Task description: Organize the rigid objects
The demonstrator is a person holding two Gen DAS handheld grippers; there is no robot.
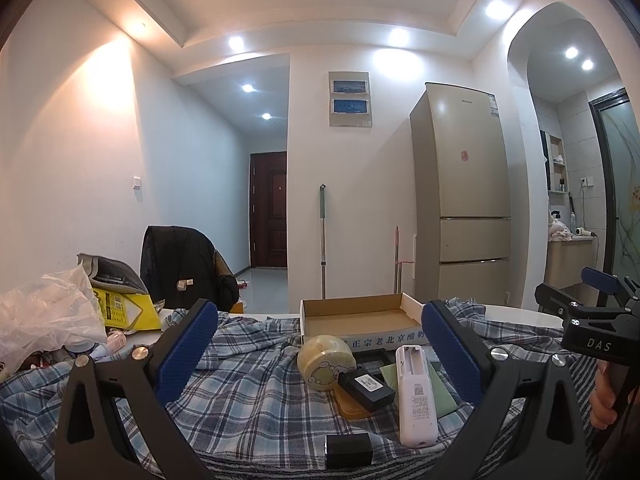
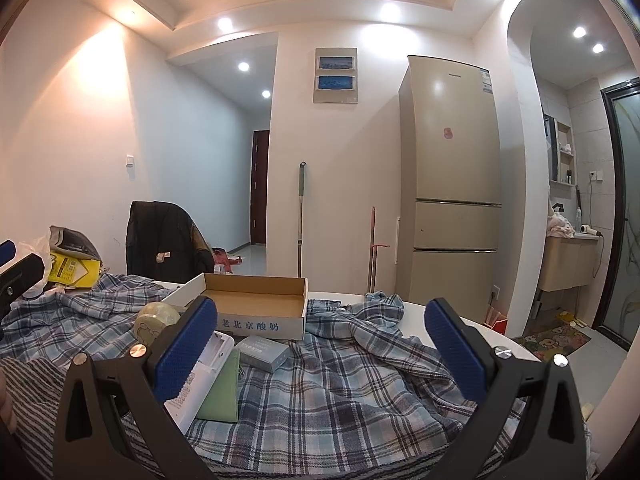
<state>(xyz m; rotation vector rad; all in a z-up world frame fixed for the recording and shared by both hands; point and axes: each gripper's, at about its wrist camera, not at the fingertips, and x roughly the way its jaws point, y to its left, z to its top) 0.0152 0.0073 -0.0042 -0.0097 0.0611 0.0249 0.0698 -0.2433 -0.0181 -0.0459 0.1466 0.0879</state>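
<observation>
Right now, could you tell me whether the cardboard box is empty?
Seemingly empty: the cardboard box lies open-topped, only bare brown floor showing in both views; its near corner stays hidden.

We see the white rectangular plastic remote control partly hidden behind the right tool's blue pad. The flat green card lies half under it, the checked blue cloth covers the bench, and labels stay unreadable.

— Anything readable here?
— The cardboard box has blue Chinese print on its front wall: "老北京酸奶"; the left wrist view shows "正宗老北京酸" on it.
— Anything else?
— "DAS" in pale letters on the right gripper. Fridge brand and remote label are too small.
</observation>
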